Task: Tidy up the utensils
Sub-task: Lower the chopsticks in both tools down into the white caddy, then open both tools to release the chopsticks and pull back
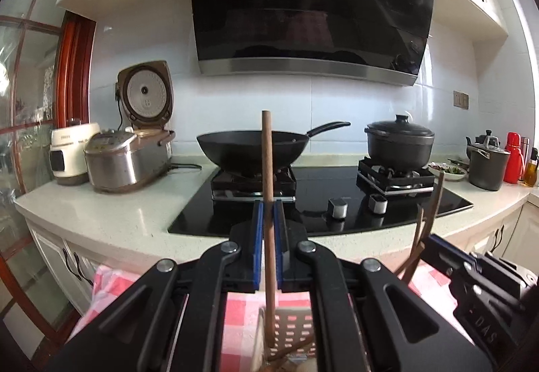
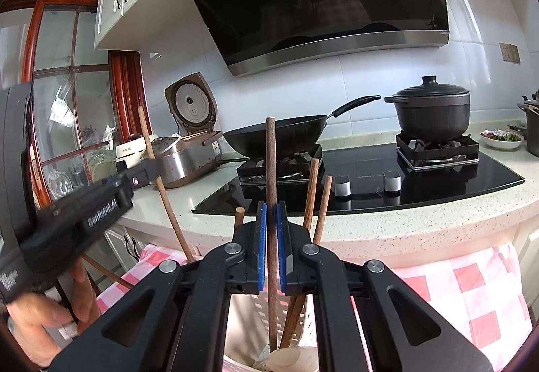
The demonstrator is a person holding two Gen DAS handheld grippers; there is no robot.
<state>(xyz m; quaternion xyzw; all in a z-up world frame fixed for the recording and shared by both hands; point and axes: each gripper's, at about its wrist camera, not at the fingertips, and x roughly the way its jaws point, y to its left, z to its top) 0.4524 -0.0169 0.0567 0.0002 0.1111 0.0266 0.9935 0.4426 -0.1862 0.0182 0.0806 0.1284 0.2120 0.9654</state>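
The black range hood (image 1: 310,1) fills the upper middle of the left wrist view, with the glass hob (image 1: 320,207) below it carrying a wok (image 1: 249,149) at centre and a lidded pot (image 1: 399,143) to the right; rice cookers (image 1: 128,159) stand at the left on the pale counter (image 1: 111,213). A pink checked cloth (image 2: 471,284) covers the lower part of both views, and on it, bottom centre, stands a pale slotted utensil holder (image 2: 249,321).

The left gripper (image 1: 268,230) is pinching a wooden utensil handle (image 1: 267,169) between its blue pads (image 1: 258,237), the stick upright with its lower end down at the holder. The right gripper (image 2: 271,237) likewise has its pads closed on a thicker brown handle (image 2: 271,163) that runs down into the holder, where other wooden handles (image 2: 311,196) already lean to the right.

My judgement is that both sticks are being lowered into the holder. To do this well, keep each handle vertical, let it reach the bottom before the pads part, and loosen one gripper at a time so the released stick leans gently on its neighbours. The two tools sit close together, so lift straight up afterwards to avoid knocking the light holder over
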